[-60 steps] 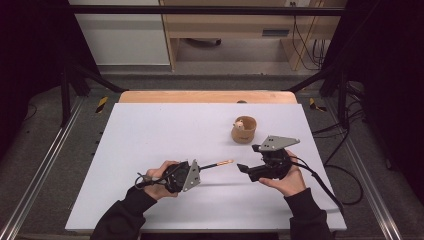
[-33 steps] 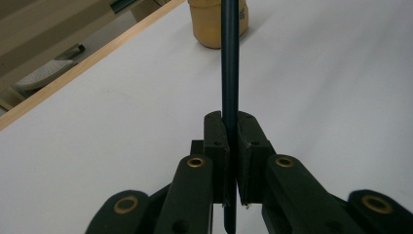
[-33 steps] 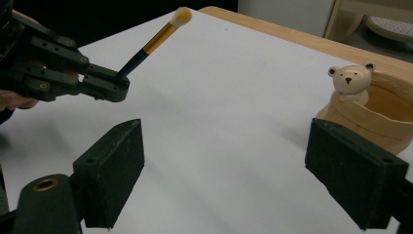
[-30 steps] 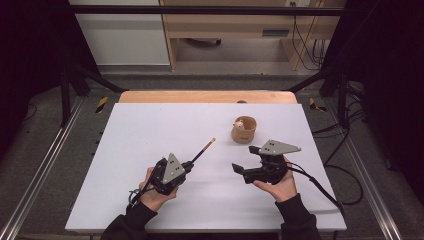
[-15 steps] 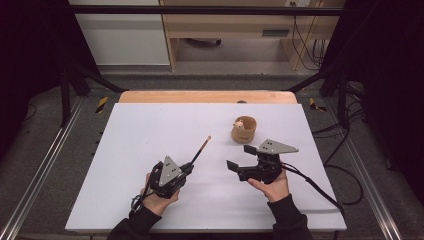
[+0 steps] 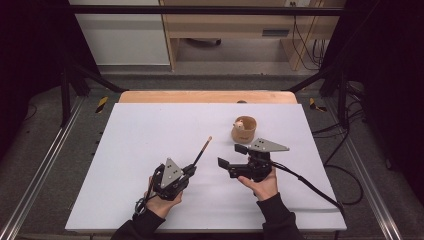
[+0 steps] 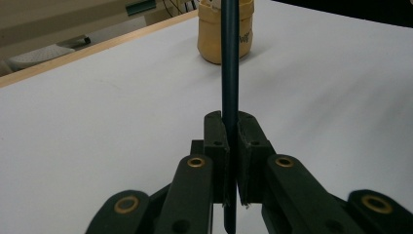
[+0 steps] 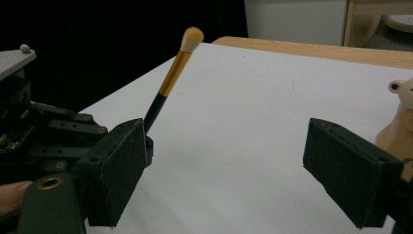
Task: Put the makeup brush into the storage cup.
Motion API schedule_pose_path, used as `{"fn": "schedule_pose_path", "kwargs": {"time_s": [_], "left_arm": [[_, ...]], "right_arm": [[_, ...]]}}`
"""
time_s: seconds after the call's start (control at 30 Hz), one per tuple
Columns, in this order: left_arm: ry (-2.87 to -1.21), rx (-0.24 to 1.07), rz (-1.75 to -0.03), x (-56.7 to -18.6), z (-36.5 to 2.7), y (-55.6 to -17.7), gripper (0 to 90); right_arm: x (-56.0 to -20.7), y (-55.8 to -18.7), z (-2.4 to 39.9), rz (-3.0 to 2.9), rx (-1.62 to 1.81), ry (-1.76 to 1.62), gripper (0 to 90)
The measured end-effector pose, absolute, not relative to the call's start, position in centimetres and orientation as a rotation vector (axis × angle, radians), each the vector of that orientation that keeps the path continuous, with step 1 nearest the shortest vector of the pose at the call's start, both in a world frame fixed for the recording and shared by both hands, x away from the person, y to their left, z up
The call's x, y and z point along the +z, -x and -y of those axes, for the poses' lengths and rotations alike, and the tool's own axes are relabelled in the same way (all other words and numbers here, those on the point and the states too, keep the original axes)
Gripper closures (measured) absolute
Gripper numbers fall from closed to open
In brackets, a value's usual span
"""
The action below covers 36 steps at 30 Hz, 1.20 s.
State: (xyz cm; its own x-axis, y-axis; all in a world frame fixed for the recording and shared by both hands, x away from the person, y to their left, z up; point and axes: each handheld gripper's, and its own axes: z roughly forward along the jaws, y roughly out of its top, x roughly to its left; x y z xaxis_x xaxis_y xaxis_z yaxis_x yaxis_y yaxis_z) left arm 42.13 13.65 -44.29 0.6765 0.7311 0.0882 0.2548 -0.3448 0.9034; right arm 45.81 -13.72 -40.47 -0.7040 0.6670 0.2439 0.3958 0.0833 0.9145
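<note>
Low in the frame, my left gripper [image 6: 191, 169] clamped the brush [image 6: 202, 150] by its dark handle, my right gripper [image 6: 231, 156] beside it stood open and empty, and the tan cup [image 6: 244, 131] sat beyond, right of centre.

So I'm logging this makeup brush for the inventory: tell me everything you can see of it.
The makeup brush is slim, with a dark handle, a gold metal-looking ferrule and a small pale, fluffy tip. The left gripper is shut on its handle near the lower end, holding it off the white table, tilted up and away from the person. Nothing else touches it; the right gripper stands open beside it.
</note>
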Motion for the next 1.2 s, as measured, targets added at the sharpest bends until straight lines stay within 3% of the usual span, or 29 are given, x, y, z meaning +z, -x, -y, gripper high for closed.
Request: {"fn": "schedule_pose_path", "kwargs": {"time_s": [0.6, 1.2], "left_arm": [[-1.872, 0.608, -0.796, -44.7, -12.8, -41.7, 84.2], [-1.861, 0.590, -0.820, -44.9, -11.6, -42.0, 84.2]], "right_arm": [[-41.1, -46.0, 12.8, -2.087, 1.734, -1.131, 19.6], [-41.6, -46.3, 11.5, -2.079, 1.800, -1.169, 29.2]]}}
